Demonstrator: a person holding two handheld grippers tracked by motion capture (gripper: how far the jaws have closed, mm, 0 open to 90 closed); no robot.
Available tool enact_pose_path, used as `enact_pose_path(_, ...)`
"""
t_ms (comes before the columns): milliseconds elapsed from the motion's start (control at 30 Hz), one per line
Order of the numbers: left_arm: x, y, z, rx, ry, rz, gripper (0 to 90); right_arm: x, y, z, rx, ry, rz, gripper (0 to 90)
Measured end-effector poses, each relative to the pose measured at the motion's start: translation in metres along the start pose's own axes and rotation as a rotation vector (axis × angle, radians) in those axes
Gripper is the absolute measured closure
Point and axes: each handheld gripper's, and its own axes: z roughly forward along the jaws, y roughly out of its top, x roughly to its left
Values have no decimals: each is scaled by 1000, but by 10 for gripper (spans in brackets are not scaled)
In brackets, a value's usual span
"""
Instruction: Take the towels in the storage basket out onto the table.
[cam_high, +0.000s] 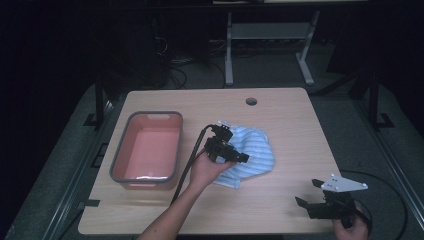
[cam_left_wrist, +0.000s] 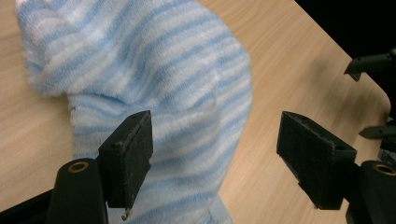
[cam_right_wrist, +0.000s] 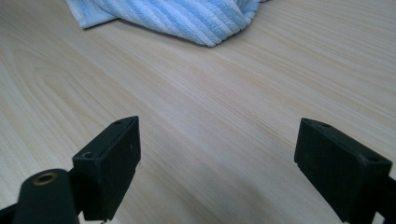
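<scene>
Reaching phase: hovering left gripper (cam_high: 235, 152) over the striped blue towel (cam_high: 252, 150), jaws spread wide and gripping nothing, as the left gripper view confirms, with one pad (cam_left_wrist: 128, 156) over the cloth and the other (cam_left_wrist: 313, 156) out over bare wood. Towel (cam_left_wrist: 154, 79) lying bunched in a heap near the middle of the table (cam_high: 280, 112), just right of the grey-rimmed pink bin (cam_high: 147, 150), not touching it. No contact visible between jaws and fabric yet.

Parking right gripper (cam_high: 320, 197) at the near right corner, well apart from the towel (cam_right_wrist: 182, 16), jaws likewise released and pointing across bare tabletop toward the cloth's near edge.

Judging by layout: probably heading toward moving the towel into the bin, or folding it; can't settle which.

Next move calling for:
- dropping the left jaws so both pads straddle a raised fold, not just flat cloth
- shifting slightly so the far pad is over fabric too
- clamping on a thick ridge to avoid slipping off a single layer
- bringing the right gripper in if a second corner needs holding
</scene>
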Motion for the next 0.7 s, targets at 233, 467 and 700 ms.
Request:
enact_pose_path(233,-2,-13,-11,-4,7,19,266,-1,0,1,7,-1,0,141)
enact_pose_path(467,-5,-25,-18,-13,9,30,267,-2,-1,0,6,-5,4,141)
enact_pose_path(700,-6,-39,-22,-20,-4,30,267,-2,-2,-1,8,-11,9,141)
